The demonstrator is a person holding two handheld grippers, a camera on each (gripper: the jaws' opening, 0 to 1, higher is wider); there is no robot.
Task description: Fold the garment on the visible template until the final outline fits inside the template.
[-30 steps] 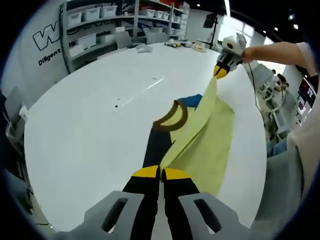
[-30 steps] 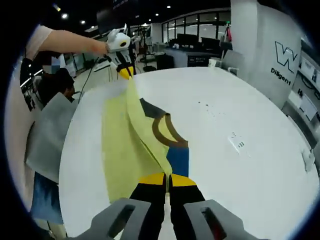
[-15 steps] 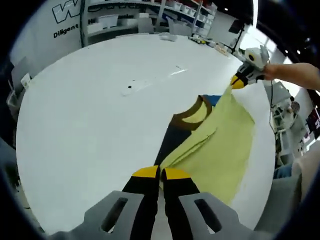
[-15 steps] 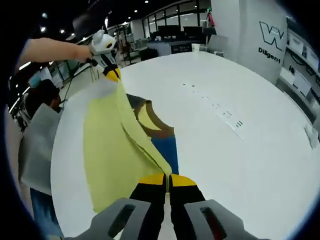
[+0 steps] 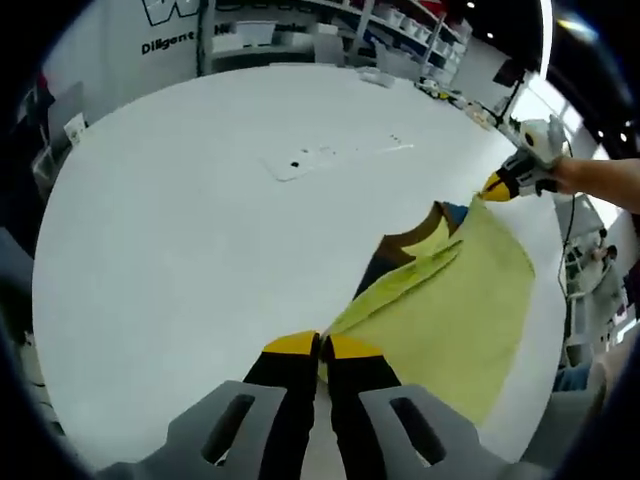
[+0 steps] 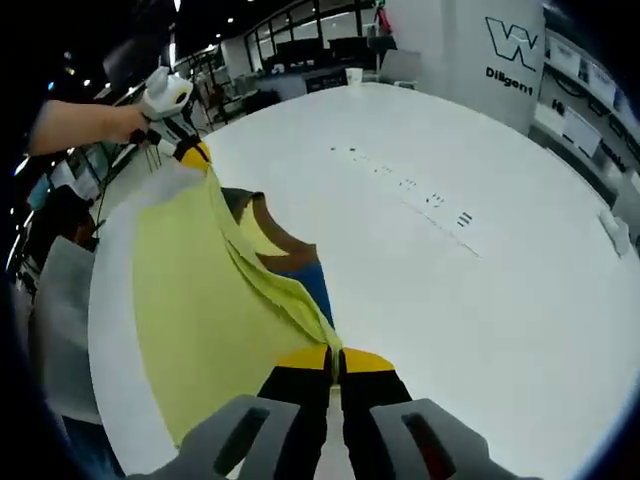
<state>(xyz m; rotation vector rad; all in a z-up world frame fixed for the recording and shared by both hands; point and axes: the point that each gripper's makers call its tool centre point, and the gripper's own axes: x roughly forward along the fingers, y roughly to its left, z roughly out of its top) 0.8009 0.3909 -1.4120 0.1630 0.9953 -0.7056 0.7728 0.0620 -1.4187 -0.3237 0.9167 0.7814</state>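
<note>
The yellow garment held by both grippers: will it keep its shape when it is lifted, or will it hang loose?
The yellow garment is probably floppy: it sags and creases between the right gripper and the left gripper. It looks thin and light, draping flat on the white table. Its fold may slip once released.

Left gripper (image 5: 321,347) fingers apparently pinch the yellow garment (image 5: 450,300) on the white table (image 5: 200,230).

Tabletop (image 5: 180,230): round, white. Lying on it: yellow garment (image 5: 450,310) with brown collar and blue patch, near one edge; small dark marks (image 6: 420,195) in a row mid-surface.
</note>
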